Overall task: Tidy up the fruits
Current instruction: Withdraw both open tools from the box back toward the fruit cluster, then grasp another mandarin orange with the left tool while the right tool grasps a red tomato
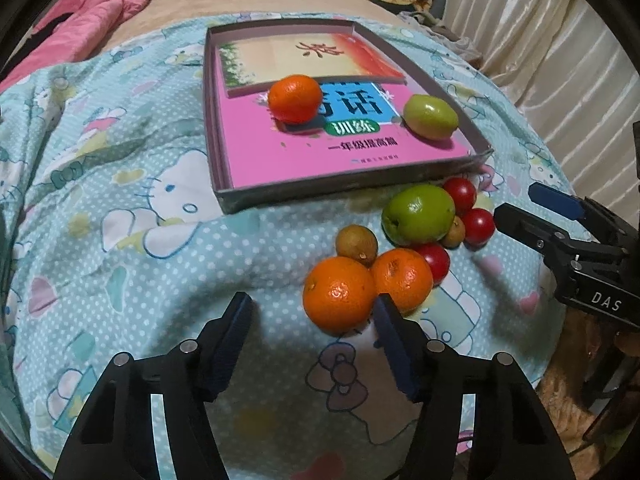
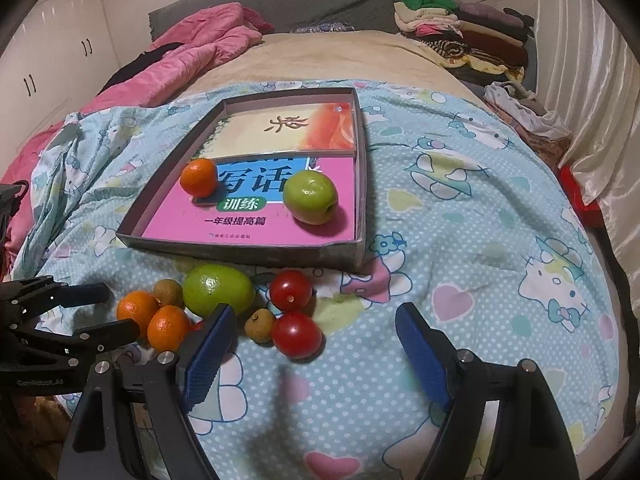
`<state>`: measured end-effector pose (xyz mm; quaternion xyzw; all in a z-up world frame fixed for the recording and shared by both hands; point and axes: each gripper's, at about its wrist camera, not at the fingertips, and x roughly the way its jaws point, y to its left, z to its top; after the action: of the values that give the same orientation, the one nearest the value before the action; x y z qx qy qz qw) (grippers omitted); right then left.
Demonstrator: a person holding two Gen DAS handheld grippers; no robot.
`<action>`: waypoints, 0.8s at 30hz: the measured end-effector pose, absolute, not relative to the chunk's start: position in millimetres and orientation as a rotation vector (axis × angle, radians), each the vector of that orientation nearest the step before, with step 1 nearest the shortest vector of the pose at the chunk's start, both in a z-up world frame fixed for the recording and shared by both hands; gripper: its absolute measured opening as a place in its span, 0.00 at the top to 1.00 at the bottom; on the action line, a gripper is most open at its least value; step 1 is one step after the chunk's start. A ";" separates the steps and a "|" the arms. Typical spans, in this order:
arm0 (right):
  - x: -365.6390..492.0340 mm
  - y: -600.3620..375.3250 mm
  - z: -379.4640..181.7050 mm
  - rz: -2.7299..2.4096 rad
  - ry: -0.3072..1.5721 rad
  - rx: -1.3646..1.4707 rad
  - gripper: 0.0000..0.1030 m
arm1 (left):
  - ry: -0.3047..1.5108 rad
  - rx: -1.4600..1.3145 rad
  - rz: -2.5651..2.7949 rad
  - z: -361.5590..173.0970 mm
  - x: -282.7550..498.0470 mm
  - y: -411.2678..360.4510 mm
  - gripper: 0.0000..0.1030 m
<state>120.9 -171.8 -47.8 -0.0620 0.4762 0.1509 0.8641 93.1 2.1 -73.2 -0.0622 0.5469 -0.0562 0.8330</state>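
A shallow grey box (image 1: 224, 196) (image 2: 248, 248) lined with books lies on the bed. In it sit an orange (image 1: 295, 98) (image 2: 199, 176) and a green fruit (image 1: 430, 117) (image 2: 310, 197). In front of the box lies a pile: two oranges (image 1: 339, 294) (image 2: 168, 328), a green fruit (image 1: 418, 215) (image 2: 218, 289), red tomatoes (image 1: 478, 227) (image 2: 296, 335) and small brown fruits (image 1: 356, 243) (image 2: 260, 325). My left gripper (image 1: 316, 312) is open and empty, just before the near orange. My right gripper (image 2: 316, 320) is open and empty, near the tomatoes.
The fruit lies on a blue cartoon-print quilt (image 1: 120, 200) (image 2: 480, 240). A pink blanket (image 2: 192, 56) is bunched at the back left. Folded clothes (image 2: 460, 28) are stacked at the back right. Curtains (image 2: 592, 80) hang along the right.
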 end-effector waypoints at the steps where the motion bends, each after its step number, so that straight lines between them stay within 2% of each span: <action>1: 121.0 -171.7 -48.9 0.314 1.004 -0.133 0.21 | 1.159 -0.134 -0.123 -73.6 93.4 1.8 0.40; 4: 122.3 -172.2 -53.4 0.306 1.027 -0.141 0.21 | 1.158 -0.128 -0.134 -75.2 94.4 -1.1 0.44; 9: 124.8 -174.1 -62.6 0.309 1.075 -0.141 0.34 | 1.152 -0.104 -0.148 -77.8 96.5 -9.0 0.54; 16: 127.1 -170.4 -74.2 0.323 1.131 -0.159 0.49 | 1.151 -0.119 -0.136 -77.6 98.6 -5.8 0.54; 24: 132.4 -164.3 -82.5 0.354 1.149 -0.161 0.54 | 1.179 -0.102 -0.142 -83.5 100.5 -11.8 0.54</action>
<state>132.4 -164.3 -82.5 -0.0758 0.5399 0.1662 0.8217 100.5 -11.8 -83.5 -0.0482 0.5550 -0.0670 0.8277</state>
